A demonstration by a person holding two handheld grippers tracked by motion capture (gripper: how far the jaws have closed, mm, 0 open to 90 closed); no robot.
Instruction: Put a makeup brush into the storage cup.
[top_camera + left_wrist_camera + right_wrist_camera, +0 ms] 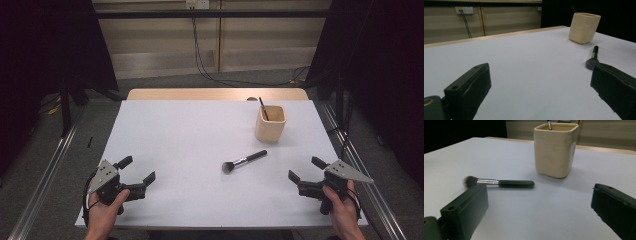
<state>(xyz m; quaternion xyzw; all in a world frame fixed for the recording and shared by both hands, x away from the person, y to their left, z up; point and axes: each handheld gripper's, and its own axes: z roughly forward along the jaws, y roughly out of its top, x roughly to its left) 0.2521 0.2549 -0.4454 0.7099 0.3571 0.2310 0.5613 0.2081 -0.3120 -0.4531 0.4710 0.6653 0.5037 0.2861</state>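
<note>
On the white bench (190,145) one makeup brush with black handle, silver ferrule and dark bristles (243,161) lies flat, a little in front of the cream square cup of smooth material (270,122) and not touching it. Inside this cup a thin black stick (263,108) already stands and leans on the rim; it is probably another brush, but its head is hidden. So I judge that the work is to put the brushes in the cup, and that one part is done while the lying brush is left.

The left tongs (137,172) rest near the front left corner of the bench, jaws wide apart, holding nothing. The right tongs (303,171) rest near the front right edge, jaws also apart and empty. Both are well apart from the brush; the right tongs seem nearer to it, with the handle end pointing toward the cup side.

What remains, as I judge: to reach, to grasp the brush, to lift it and to set it in the cup.
</note>
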